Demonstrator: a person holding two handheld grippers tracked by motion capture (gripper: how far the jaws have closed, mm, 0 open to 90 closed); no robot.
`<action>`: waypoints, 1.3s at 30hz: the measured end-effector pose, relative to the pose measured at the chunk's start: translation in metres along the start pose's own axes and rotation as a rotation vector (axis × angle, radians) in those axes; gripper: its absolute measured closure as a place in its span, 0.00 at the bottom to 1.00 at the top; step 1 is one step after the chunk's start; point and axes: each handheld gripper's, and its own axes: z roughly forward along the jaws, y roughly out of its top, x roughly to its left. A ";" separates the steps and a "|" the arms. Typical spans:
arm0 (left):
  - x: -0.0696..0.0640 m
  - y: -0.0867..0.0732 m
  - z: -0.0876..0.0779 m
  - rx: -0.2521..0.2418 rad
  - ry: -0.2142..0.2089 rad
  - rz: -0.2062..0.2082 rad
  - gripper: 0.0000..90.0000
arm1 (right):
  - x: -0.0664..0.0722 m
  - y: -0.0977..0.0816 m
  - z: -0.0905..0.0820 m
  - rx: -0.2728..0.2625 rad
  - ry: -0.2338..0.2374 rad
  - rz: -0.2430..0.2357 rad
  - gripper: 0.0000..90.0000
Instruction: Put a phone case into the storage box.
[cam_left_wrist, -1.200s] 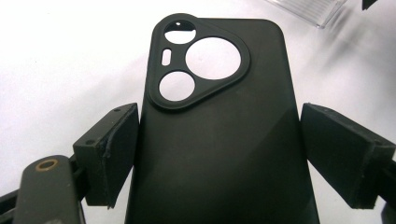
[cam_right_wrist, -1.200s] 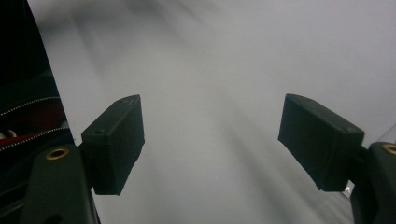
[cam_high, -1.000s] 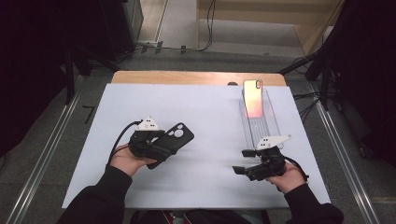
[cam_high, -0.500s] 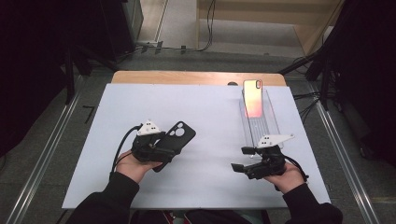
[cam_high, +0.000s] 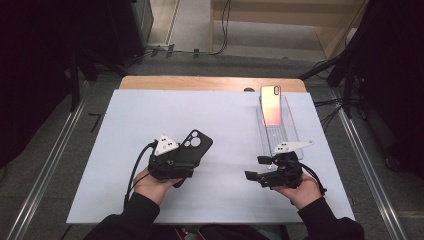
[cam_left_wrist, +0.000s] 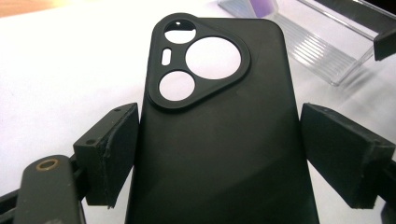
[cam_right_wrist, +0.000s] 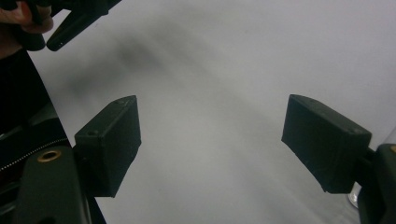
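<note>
A black phone case (cam_left_wrist: 219, 116) with round camera cut-outs lies back up between the jaws of my left gripper (cam_left_wrist: 219, 154), and both pads sit against its long edges. In the high view this left gripper (cam_high: 186, 164) is at the table's left middle, with the case (cam_high: 196, 145) pointing away to the right. My right gripper (cam_high: 254, 168) is held low at the right front, pointing left. Its jaws (cam_right_wrist: 210, 140) stand apart over bare white surface with nothing between them.
A phone with a glowing orange-pink screen (cam_high: 270, 104) leans on a clear ribbed stand (cam_high: 279, 134) at the back right, just beyond my right hand. The stand (cam_left_wrist: 322, 51) also appears past the case. A white mat (cam_high: 125, 125) covers the table; floor rails run along both sides.
My left hand has shifted a little to the right and toward the front edge, still with the case between its jaws. The right hand has stayed almost where it was.
</note>
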 end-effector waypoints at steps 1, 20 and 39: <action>-0.001 -0.001 0.001 -0.008 0.001 -0.008 0.16 | 0.000 0.000 0.000 -0.002 0.003 0.006 0.20; -0.010 -0.013 0.011 -0.167 0.058 -0.038 0.16 | 0.011 0.013 -0.003 -0.060 -0.019 0.121 0.21; -0.024 -0.021 0.021 -0.229 0.047 -0.048 0.16 | 0.022 0.037 0.005 -0.130 -0.011 0.135 0.21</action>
